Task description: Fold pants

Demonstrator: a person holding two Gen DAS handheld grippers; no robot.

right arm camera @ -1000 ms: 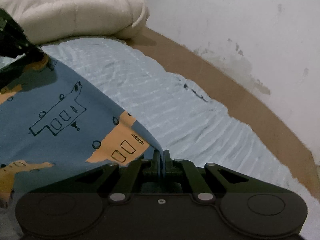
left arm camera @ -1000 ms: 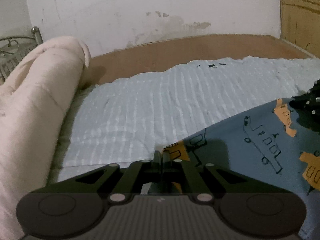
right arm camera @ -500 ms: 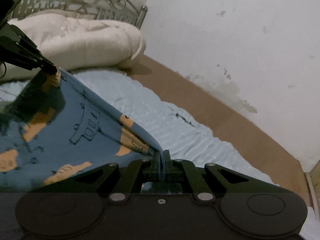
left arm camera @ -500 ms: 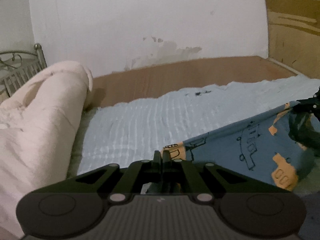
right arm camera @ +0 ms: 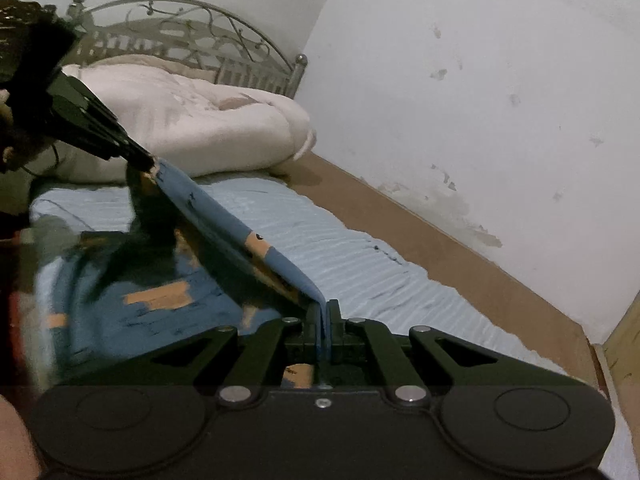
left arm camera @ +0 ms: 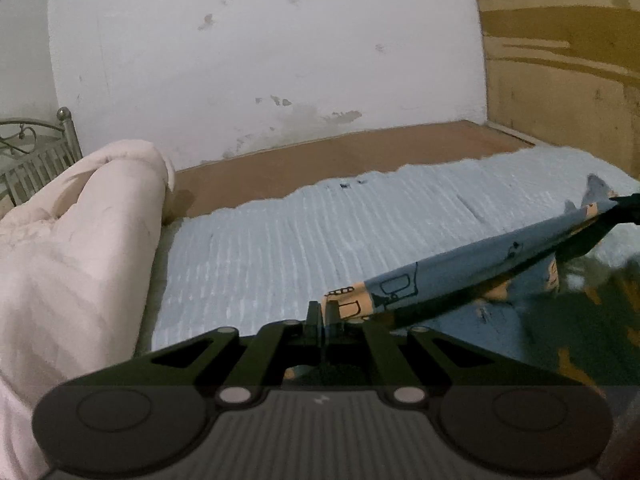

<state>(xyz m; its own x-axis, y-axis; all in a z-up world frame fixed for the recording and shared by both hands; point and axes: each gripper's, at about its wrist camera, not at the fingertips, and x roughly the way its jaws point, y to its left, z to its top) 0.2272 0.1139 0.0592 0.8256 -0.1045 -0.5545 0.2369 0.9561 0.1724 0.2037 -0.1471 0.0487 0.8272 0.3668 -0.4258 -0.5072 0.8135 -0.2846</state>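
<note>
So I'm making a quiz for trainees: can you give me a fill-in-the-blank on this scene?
1. Both grippers are shut on the blue printed ____.
2. The left gripper and right gripper hold the pants above a light blue ____.
3. The rolled pink comforter lies against the metal ____.

Missing words: pants; mattress cover; headboard.

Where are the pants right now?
The pants hang stretched between the left gripper and the right gripper, above the blue sheet, with the pink quilt beyond.
</note>
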